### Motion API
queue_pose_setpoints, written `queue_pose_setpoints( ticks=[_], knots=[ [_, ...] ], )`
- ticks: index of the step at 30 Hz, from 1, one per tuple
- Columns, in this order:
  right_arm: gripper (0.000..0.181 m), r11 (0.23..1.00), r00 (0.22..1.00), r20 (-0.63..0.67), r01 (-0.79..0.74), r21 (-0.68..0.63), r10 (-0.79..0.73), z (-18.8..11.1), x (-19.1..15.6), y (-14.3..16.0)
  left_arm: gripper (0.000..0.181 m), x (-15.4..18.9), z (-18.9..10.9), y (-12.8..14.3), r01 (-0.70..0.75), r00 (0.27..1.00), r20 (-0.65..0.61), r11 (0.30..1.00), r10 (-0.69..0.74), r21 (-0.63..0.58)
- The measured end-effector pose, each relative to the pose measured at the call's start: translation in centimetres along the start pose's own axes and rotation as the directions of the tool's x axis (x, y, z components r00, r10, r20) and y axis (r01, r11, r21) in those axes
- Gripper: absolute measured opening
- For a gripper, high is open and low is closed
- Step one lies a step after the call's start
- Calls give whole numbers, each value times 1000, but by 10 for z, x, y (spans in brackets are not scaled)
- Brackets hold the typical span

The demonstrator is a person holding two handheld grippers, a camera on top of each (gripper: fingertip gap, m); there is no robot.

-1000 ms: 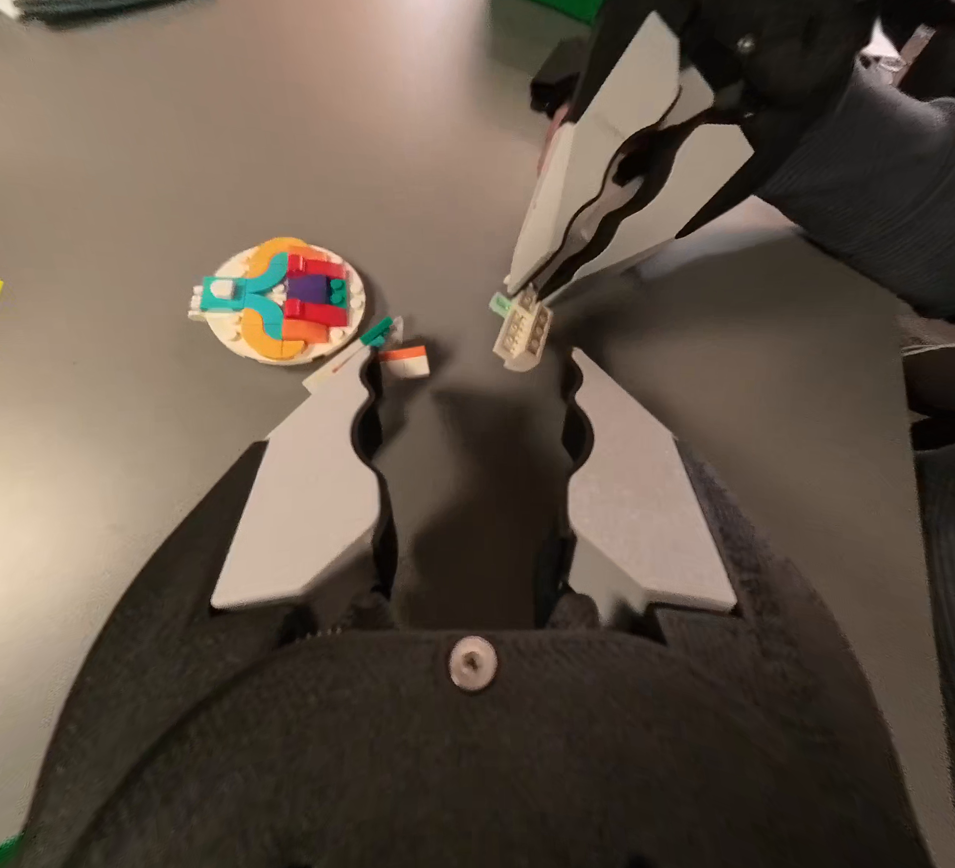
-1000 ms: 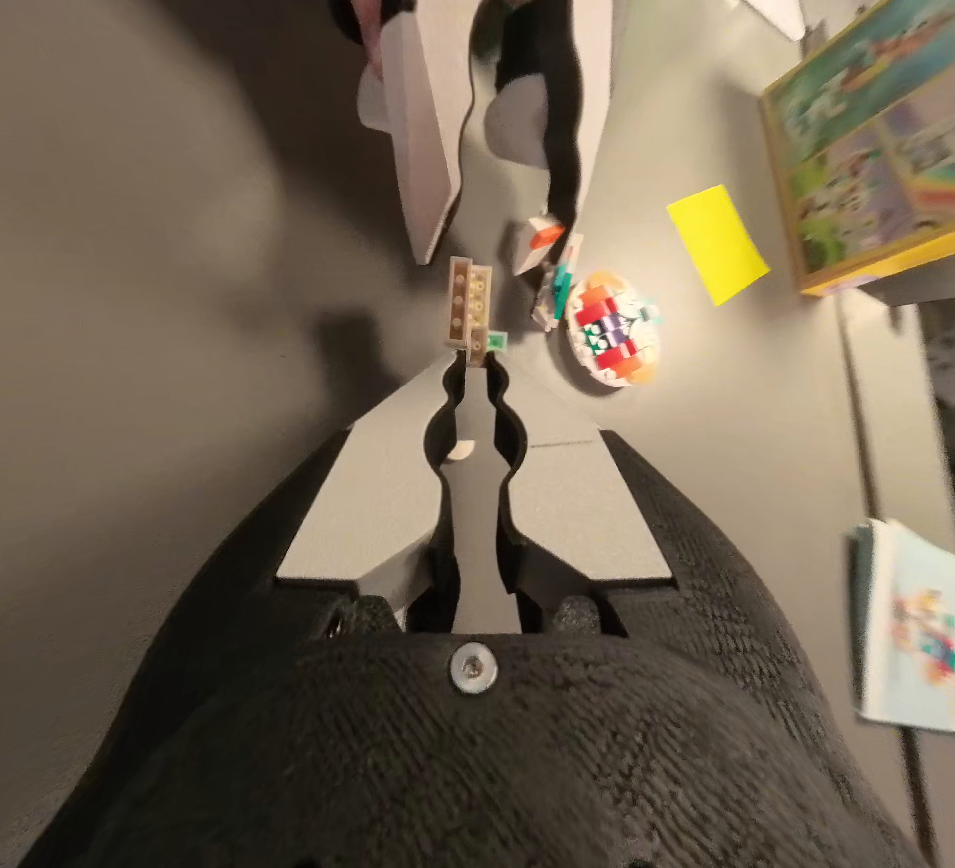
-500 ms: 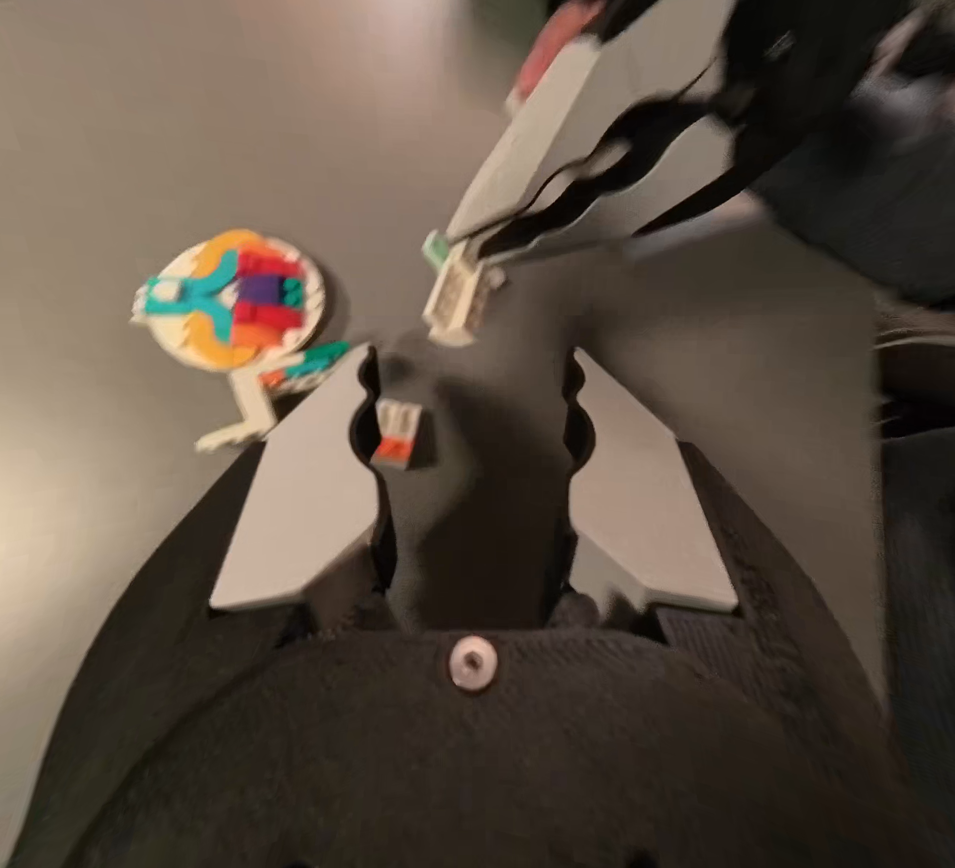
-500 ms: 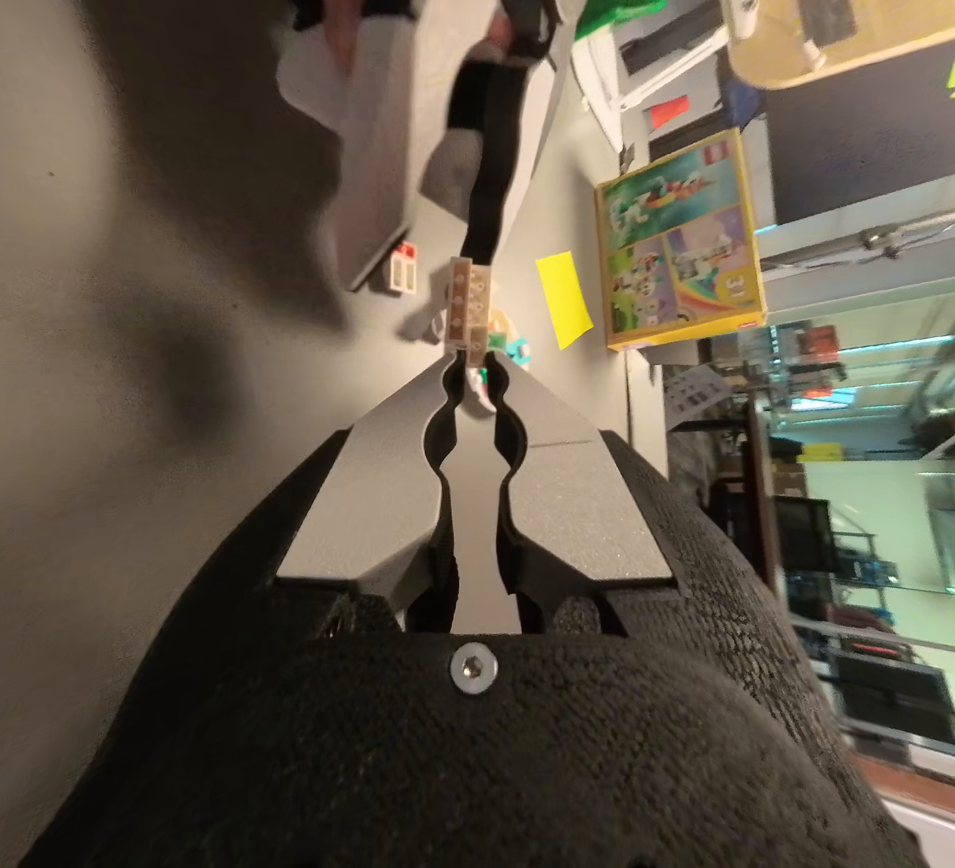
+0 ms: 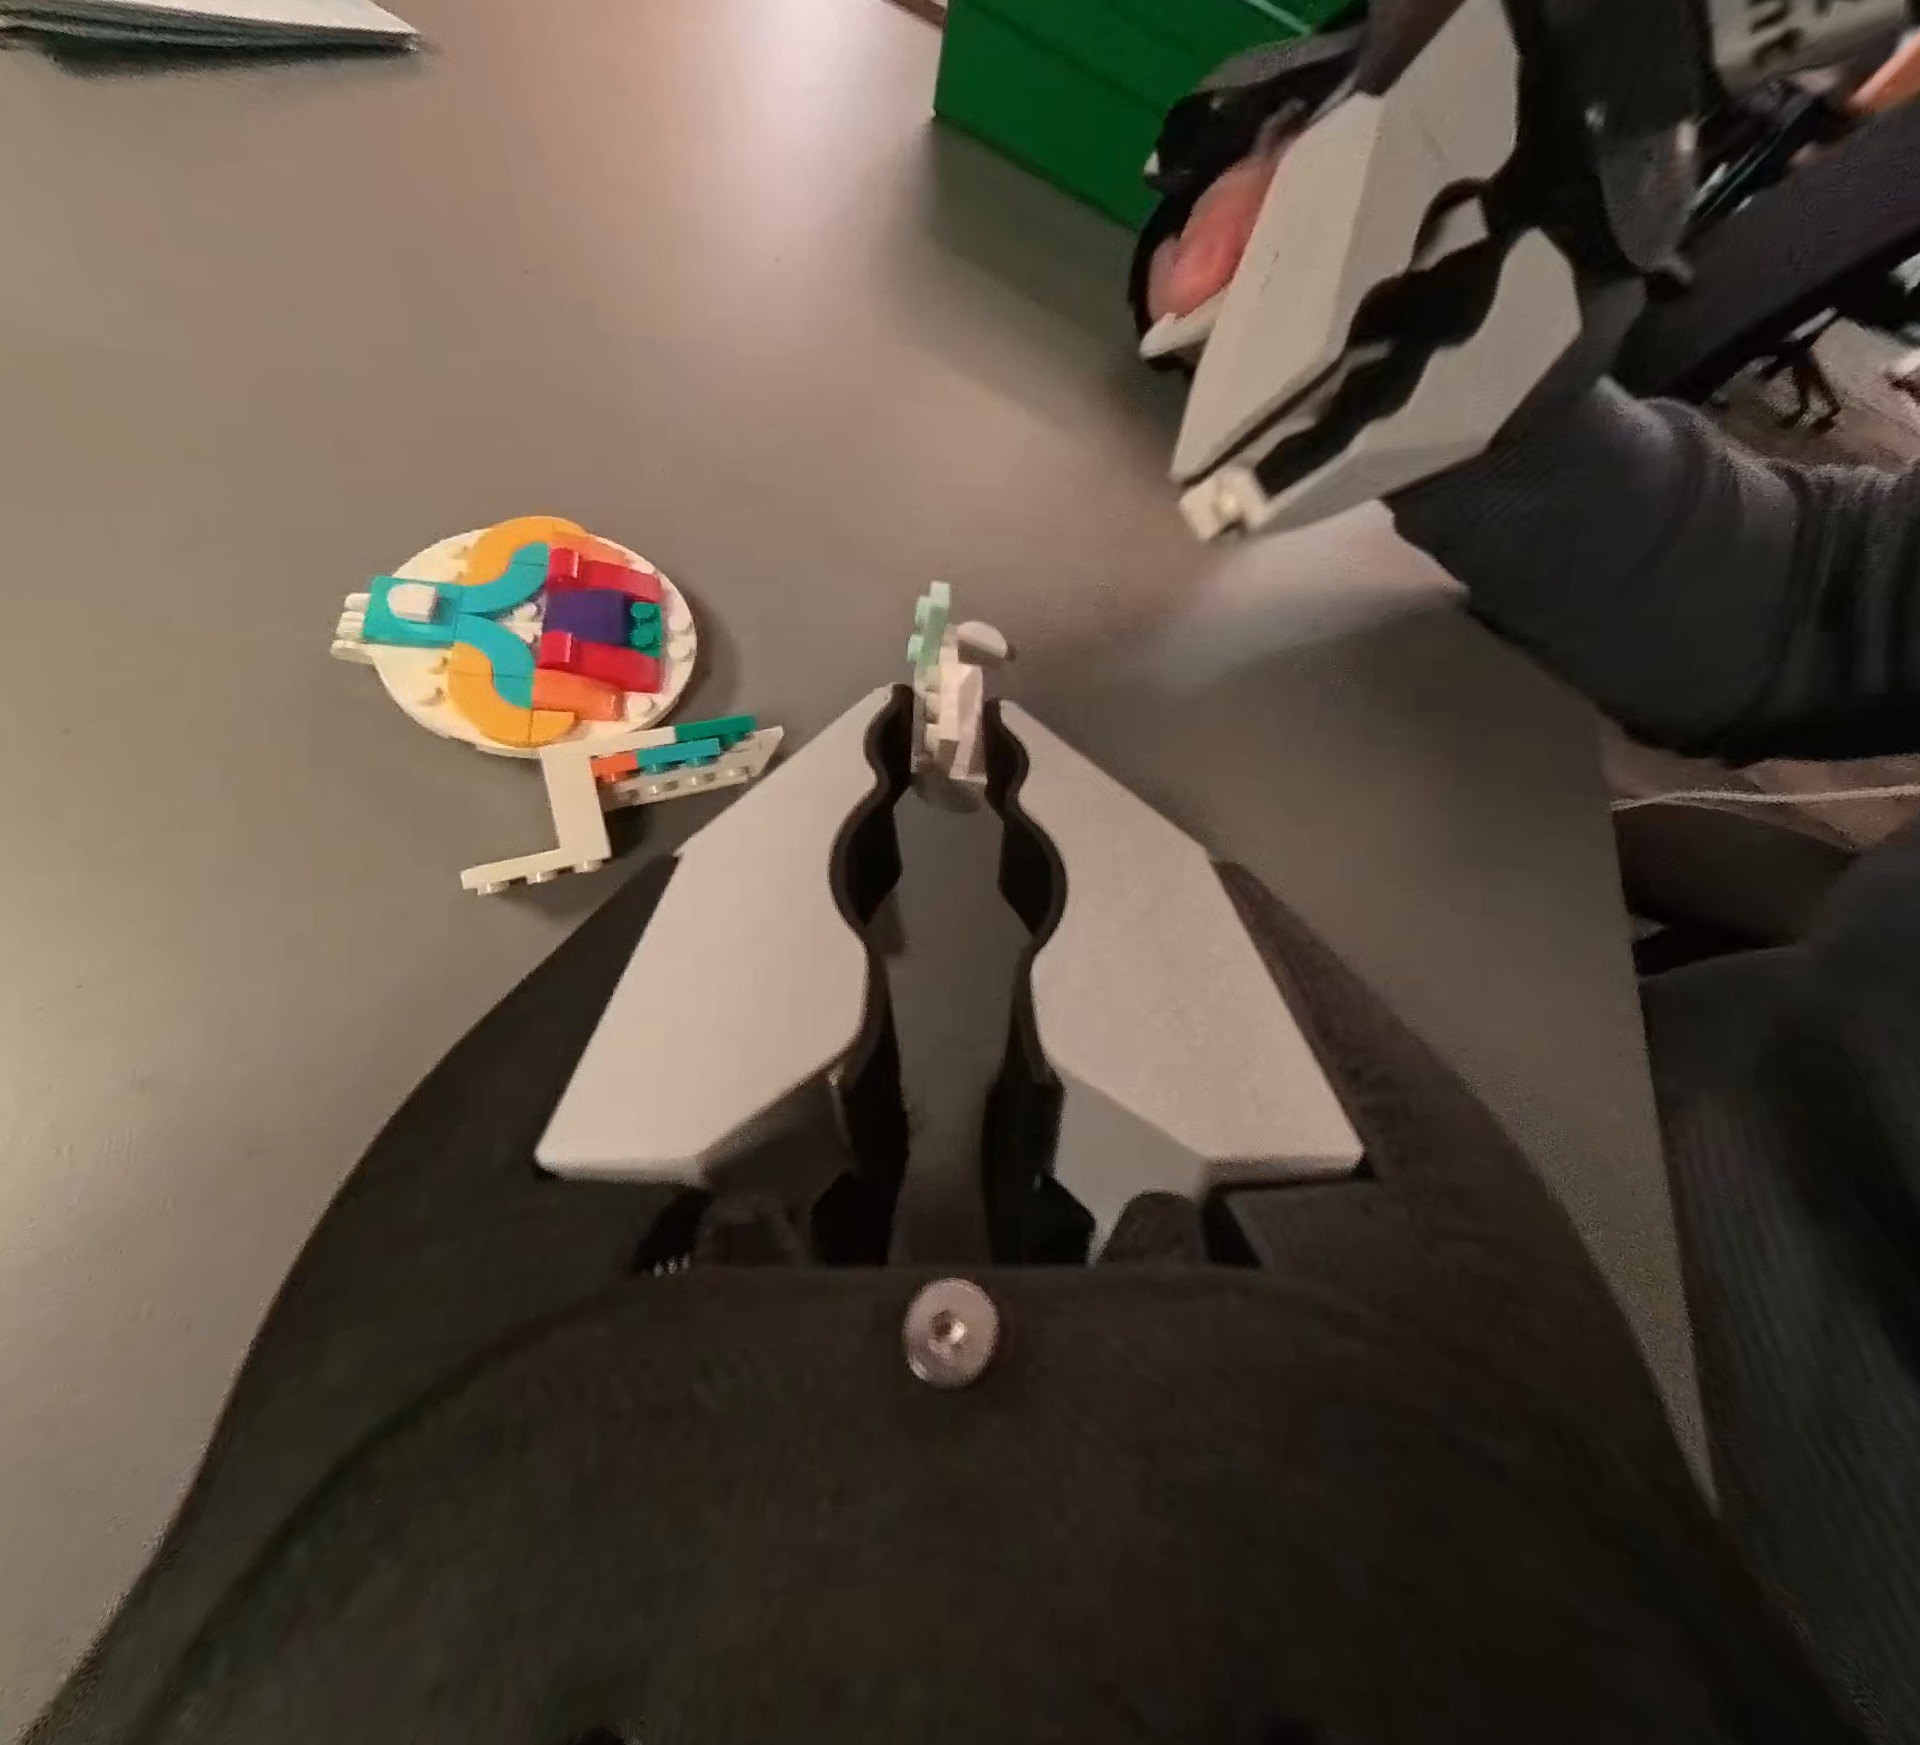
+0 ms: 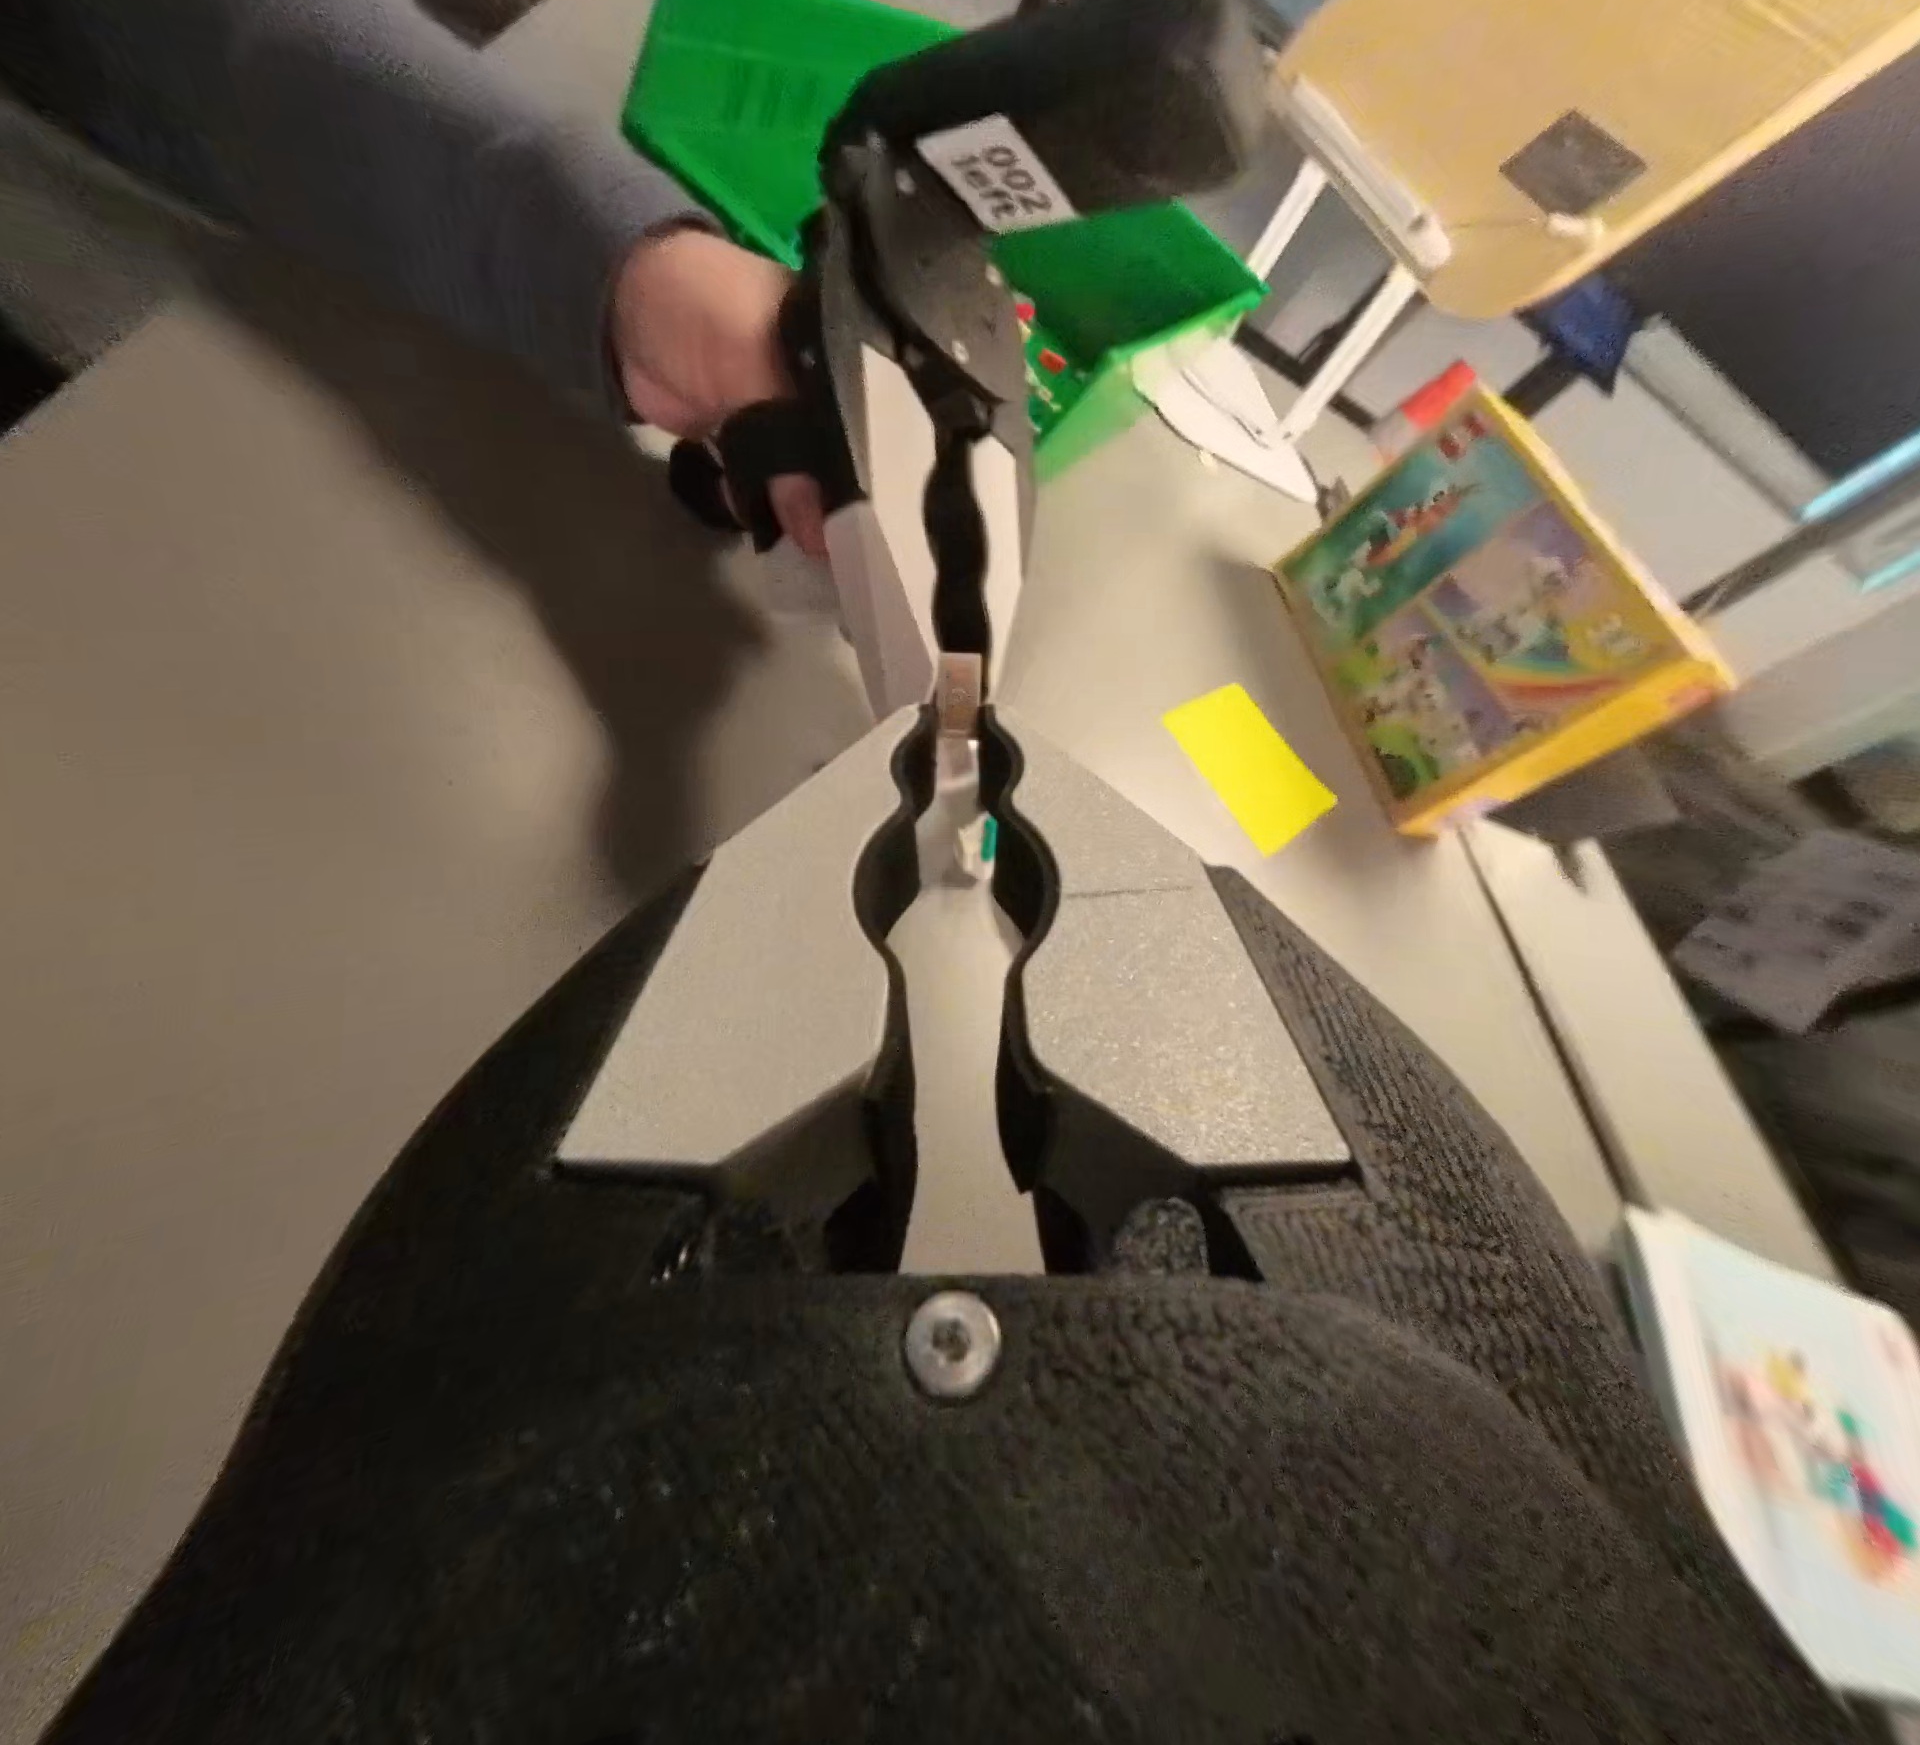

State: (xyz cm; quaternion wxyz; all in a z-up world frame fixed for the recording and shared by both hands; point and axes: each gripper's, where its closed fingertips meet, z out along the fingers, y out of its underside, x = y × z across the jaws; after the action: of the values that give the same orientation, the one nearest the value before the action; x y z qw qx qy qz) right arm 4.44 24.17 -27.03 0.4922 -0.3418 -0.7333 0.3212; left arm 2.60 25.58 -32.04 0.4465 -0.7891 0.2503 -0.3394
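Between the tips of the left hand-held gripper sits a small white brick assembly, clenched and standing upright, its long axis running forward along the fingers, with a pale green piece and a small rounded piece at its far end. Off to that gripper's left, near its fingertip, an angled white plate with teal and orange bits lies on the grey table, touching a round colourful brick disc farther out. Ahead and to the right, raised above the table, the right hand-held gripper is closed on a white brick. Seen from the right wrist, its tips pinch that brick right against the left gripper's tips. A green bin stands beyond.
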Motion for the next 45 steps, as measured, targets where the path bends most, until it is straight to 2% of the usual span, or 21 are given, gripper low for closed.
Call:
queue_pose_setpoints(
  ticks=[2, 5, 10, 14, 16, 19, 22, 25, 27, 31, 35, 38, 40, 42, 45],
  knots=[
    [5, 994, 998, 0, -70, -79, 70, -6, 5, 19, 12, 0, -1, -3, 12, 1000, -12, 1000, -11, 20],
    [5, 954, 978, 99, -154, -258, 185, -1, -12, 52, 12, 4, 1, -3, -68, 998, -16, 997, 68, 26],
    [41, 896, 935, 167, -233, -378, 313, 13, -33, 72, 12, 8, 5, 2, -281, 959, 40, 960, 281, -13],
    [42, 904, 908, 184, -316, -287, 376, 14, -30, 58, 12, 10, 8, 10, -478, 872, 79, 874, 484, -83],
    [43, 899, 890, 197, -362, -245, 412, 11, -27, 50, 12, 16, 11, 14, -535, 839, 57, 840, 541, -95],
    [44, 904, 904, 185, -328, -275, 384, 9, -27, 57, 13, 18, 13, 17, -580, 807, 55, 806, 588, -118],
    [46, 901, 934, 169, -239, -362, 315, 10, -32, 71, 13, 20, 15, 21, -593, 798, 36, 795, 602, -129],
    [25, 925, 906, 231, -307, -224, 356, 14, -34, 44, 13, 22, 16, 22, -630, 769, 37, 766, 638, -129],
    [12, 931, 899, 256, -316, -183, 355, 11, -35, 37, 13, 23, 16, 22, -646, 755, 34, 752, 655, -131],
    [5, 940, 907, 259, -295, -170, 331, 10, -35, 36, 13, 32, 16, 21, -653, 755, 1, 751, 656, -96],
    [4, 926, 876, 300, -353, -133, 377, 4, -35, 28, 13, 39, 14, 17, -706, 706, 11, 706, 708, -53],
    [2, 943, 913, 240, -311, -119, 331, 4, -26, 28, 16, 35, 12, 6, -684, 723, 90, 728, 685, -41],
    [2, 956, 939, 195, -260, -132, 283, 4, -22, 30, 38, 29, 9, -3, -706, 690, 181, 707, 700, -42],
    [2, 966, 960, 159, -207, -152, 231, 5, -19, 33, 38, 30, 7, -6, -749, 638, 218, 661, 739, -50],
    [2, 974, 977, 127, -146, -174, 169, 6, -17, 36, 21, 26, 10, 0, -770, 597, 218, 628, 772, -112]
  ],
)
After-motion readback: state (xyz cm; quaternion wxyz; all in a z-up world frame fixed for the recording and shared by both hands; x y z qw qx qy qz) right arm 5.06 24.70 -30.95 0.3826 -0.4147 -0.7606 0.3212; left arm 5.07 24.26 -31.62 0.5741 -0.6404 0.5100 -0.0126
